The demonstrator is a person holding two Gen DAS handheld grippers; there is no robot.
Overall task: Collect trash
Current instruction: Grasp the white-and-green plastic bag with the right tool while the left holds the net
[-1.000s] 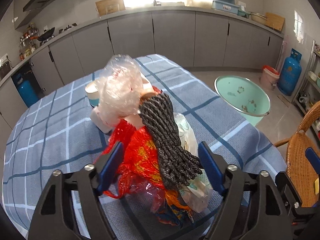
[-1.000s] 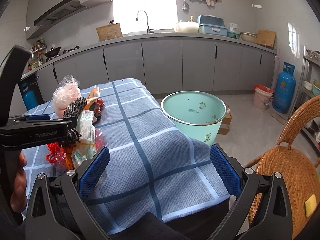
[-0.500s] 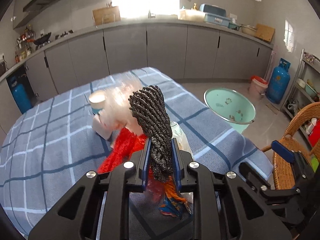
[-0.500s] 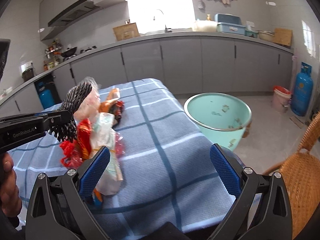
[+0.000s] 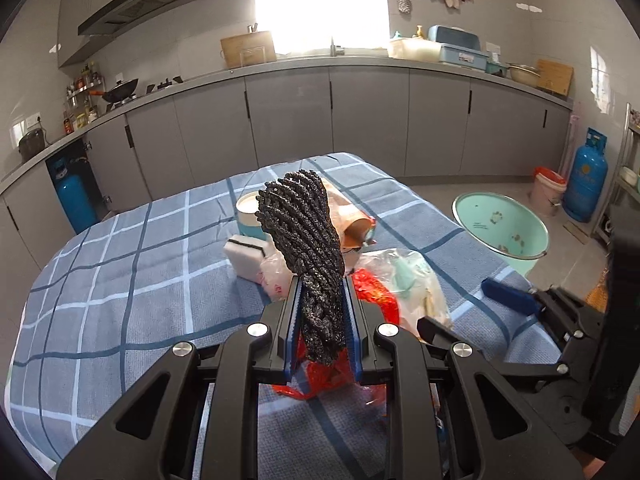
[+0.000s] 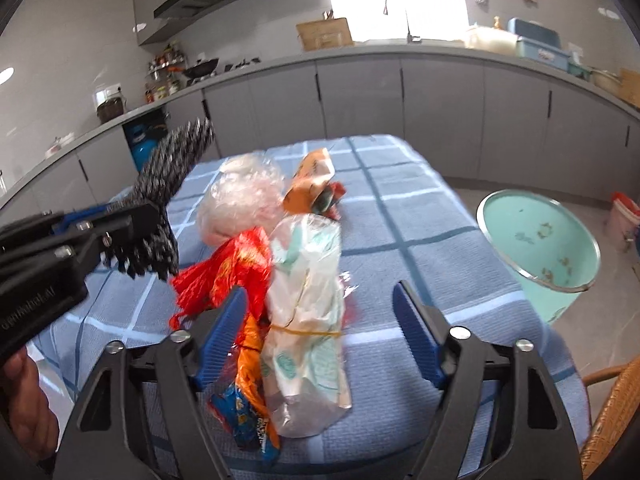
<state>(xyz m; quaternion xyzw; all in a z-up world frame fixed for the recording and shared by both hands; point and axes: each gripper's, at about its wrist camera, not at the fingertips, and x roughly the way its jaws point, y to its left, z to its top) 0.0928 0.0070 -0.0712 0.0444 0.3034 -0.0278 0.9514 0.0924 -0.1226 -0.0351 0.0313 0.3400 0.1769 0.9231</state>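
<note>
The black knobbly bundle (image 5: 308, 240) looked light, soft and compressible; it stood upright above the middle of the worktop (image 5: 120, 280), pinched low by the clenched left hand-held gripper (image 5: 323, 320), probably the surest place to hold it. Beneath it, loose trash lay toward the near edge: a clear wrapper pack (image 6: 308, 312) and red plastic (image 6: 228, 272), both thin, crinkly and likely slippery. The right hand-held gripper (image 6: 320, 340), tilted downward, straddled the pack with its jaws closing, pads not yet pressing. The green bin (image 6: 540, 240) stood beyond the right edge.
</note>
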